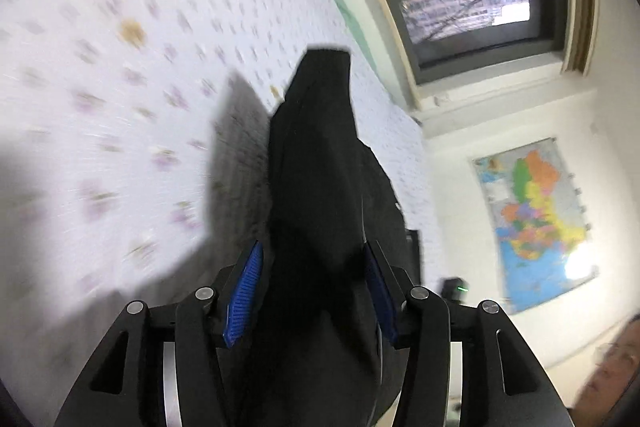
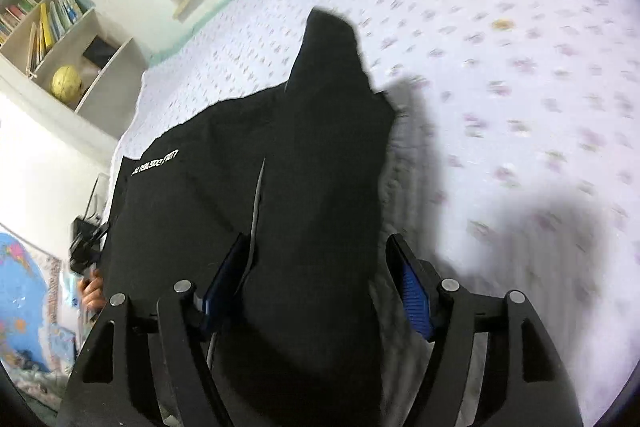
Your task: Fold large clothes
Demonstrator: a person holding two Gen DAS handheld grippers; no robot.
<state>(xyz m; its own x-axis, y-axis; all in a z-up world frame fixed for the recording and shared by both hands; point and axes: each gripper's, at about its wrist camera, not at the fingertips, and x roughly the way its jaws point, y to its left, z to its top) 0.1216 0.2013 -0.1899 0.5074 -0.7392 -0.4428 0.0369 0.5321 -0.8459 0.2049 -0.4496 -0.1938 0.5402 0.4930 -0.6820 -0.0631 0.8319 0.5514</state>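
Note:
A large black garment (image 1: pixel 316 183) hangs over a bed with a white flowered sheet (image 1: pixel 120 87). My left gripper (image 1: pixel 312 267) has its blue-padded jaws spread wide, with the black cloth bunched between them and draped over the gripper body. In the right wrist view the same black garment (image 2: pixel 304 167), with small white lettering (image 2: pixel 156 163) and a zipper line, fills the space between the spread jaws of my right gripper (image 2: pixel 320 267). The cloth's far end trails down towards the sheet (image 2: pixel 500 67). Whether the pads touch the cloth is hidden by its folds.
A window (image 1: pixel 472 11) lies beyond the bed's far edge. A colourful wall map (image 1: pixel 536 223) hangs on the right wall. A bookshelf with a yellow globe (image 2: pixel 66 81) stands at the left. A person's face (image 1: pixel 616 367) shows at the lower right.

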